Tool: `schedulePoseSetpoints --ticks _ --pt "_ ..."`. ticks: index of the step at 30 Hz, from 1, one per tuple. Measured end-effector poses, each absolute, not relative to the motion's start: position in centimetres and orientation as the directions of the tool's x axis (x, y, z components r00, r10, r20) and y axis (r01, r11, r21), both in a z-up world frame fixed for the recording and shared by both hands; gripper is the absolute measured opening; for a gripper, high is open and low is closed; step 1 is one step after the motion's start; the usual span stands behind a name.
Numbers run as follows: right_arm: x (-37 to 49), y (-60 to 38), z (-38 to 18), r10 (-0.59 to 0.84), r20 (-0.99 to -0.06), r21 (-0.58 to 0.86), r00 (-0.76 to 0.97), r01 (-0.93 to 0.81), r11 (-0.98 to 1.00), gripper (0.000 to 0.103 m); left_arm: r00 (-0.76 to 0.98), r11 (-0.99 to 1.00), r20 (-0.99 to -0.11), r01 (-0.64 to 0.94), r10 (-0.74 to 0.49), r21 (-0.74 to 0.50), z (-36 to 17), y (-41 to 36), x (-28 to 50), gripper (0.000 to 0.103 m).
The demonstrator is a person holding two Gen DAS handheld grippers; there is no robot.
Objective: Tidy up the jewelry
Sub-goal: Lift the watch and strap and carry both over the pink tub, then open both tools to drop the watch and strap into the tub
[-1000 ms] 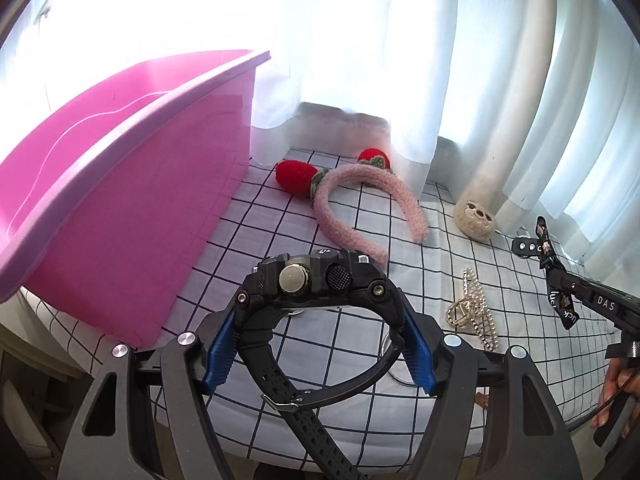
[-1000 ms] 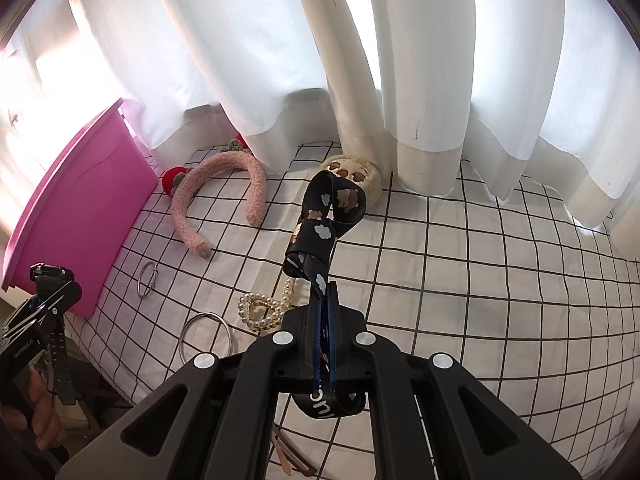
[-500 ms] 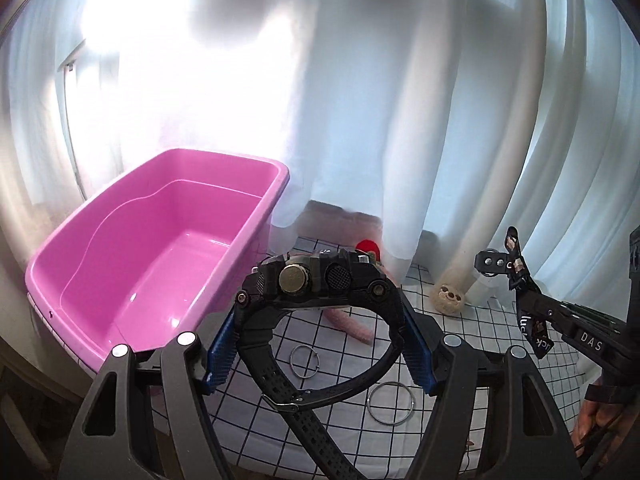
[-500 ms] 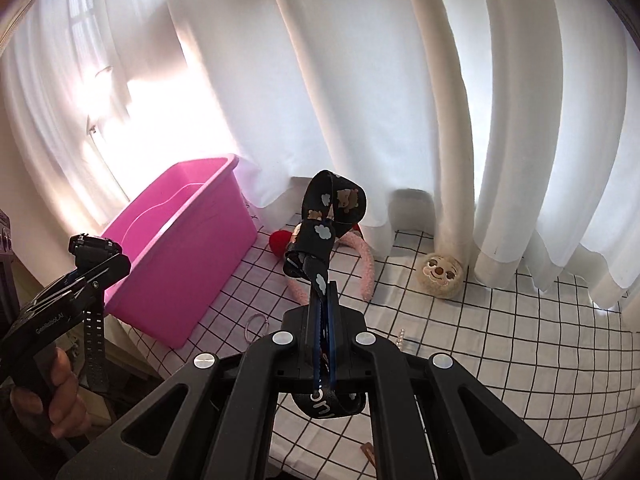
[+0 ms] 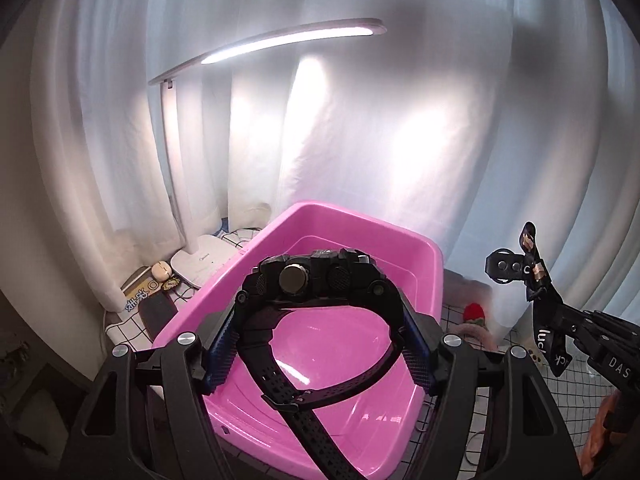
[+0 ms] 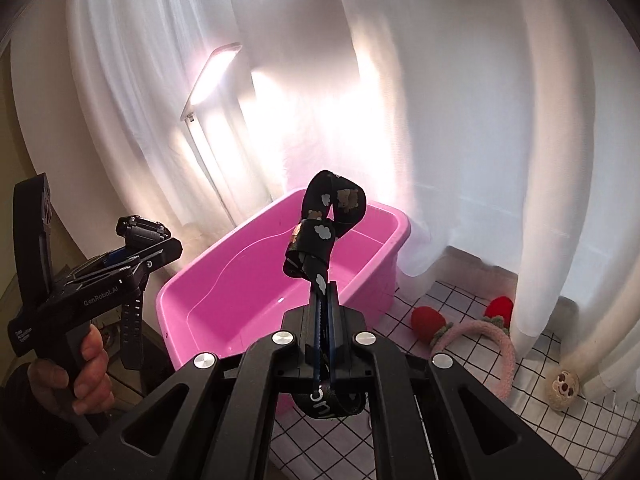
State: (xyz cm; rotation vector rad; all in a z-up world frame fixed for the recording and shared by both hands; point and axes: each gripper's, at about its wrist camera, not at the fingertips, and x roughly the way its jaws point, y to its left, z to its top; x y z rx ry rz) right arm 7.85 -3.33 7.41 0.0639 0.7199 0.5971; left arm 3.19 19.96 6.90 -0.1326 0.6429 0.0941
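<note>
Left claw (image 5: 318, 332) clamped on a black watch (image 5: 316, 280), blue pads pressing the strap from both sides; watch face up front, buckled strap trailing back toward the handle. Directly beyond and below it, the pink tub (image 5: 432, 280), nothing visible inside.

Right claw (image 6: 325, 308) pinched nearly shut on a black printed strap (image 6: 320, 232) (little clouds and bears on it), which stands up past the fingertips in a loop; its lower end curls under the claw. The tub (image 6: 400, 232) lies ahead of this claw too.

Right of the right claw, on the checked desk (image 6: 452, 304): pink fuzzy headband (image 6: 496, 344), small round plush face (image 6: 563, 390). Lit lamp (image 5: 280, 40) behind the tub.
</note>
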Motion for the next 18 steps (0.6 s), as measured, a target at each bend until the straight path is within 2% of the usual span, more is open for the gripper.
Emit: schedulePoseSetpoints --ticks 9,18 --pt "13.8 7.0 3.8 0.531 -0.712 0.239 0.459 -0.553 0.798 0.003 0.680 0.981 -0.729 -0.181 0.076 -0.066 1.4 25.1 9.3 0.067" --pt "17.4 11.7 -1.7 0.422 -0.828 0.197 0.370 -0.512 0.836 0.003 0.579 0.987 -0.813 -0.155 0.058 -0.041 -2.8 25.7 12.4 0.068"
